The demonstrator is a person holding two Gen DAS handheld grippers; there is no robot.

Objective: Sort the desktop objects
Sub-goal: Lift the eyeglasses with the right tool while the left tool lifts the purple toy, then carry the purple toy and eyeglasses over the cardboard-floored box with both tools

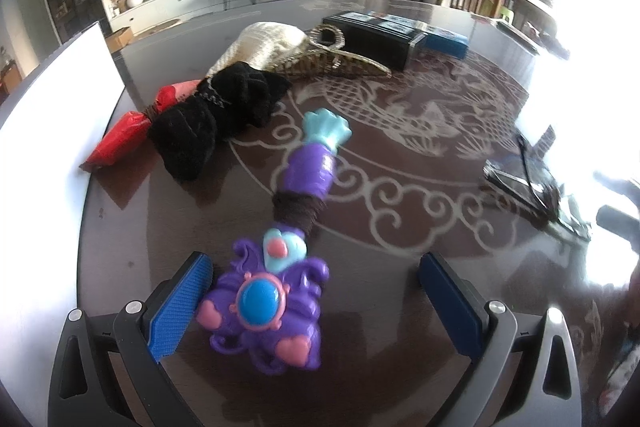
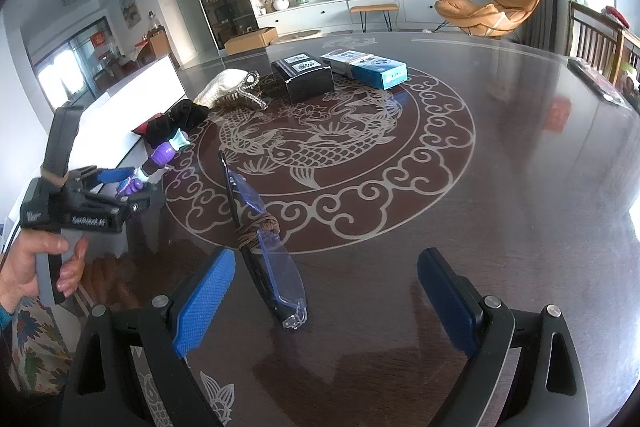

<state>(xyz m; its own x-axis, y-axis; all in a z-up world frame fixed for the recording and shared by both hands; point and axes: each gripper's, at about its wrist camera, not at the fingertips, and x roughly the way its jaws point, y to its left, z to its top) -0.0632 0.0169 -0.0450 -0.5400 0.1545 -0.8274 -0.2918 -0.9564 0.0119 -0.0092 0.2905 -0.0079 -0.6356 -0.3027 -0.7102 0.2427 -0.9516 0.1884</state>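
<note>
Slippage is the main worry at the left gripper (image 1: 316, 301): its jaws stand wide apart around the ornate head of a purple toy wand (image 1: 276, 301), the blue pad on one side close to the toy or just touching it and the other pad well clear, so nothing is gripped yet. The wand is hard, glossy moulded plastic, all scrolls, pink hearts and a domed blue button, with a ribbed purple handle ending in a pale teal claw. Flat pads closing on such a lumpy outline could, I judge, catch only a curl or two, letting the toy twist or skid across the slick, reflective tabletop (image 1: 400, 147). The long handle also points toward a fuzzy black cloth (image 1: 224, 115) and a shiny red packet (image 1: 120, 135), so a careless swing might knock them. The right gripper (image 2: 324, 297) likewise hangs released, its jaws wide over a clear blue-tinted case (image 2: 276, 267) lying on the tabletop beside a thin dark strip, both bound by a coil of brown cord (image 2: 256, 227). That case looks thin and smooth; squeezed off-centre it could, I think, squirt out or flex. Farther back sit a woven basket (image 1: 340, 61) with pale knitted fabric and rigid boxes in black (image 2: 302, 75) and blue (image 2: 376, 71).
</note>
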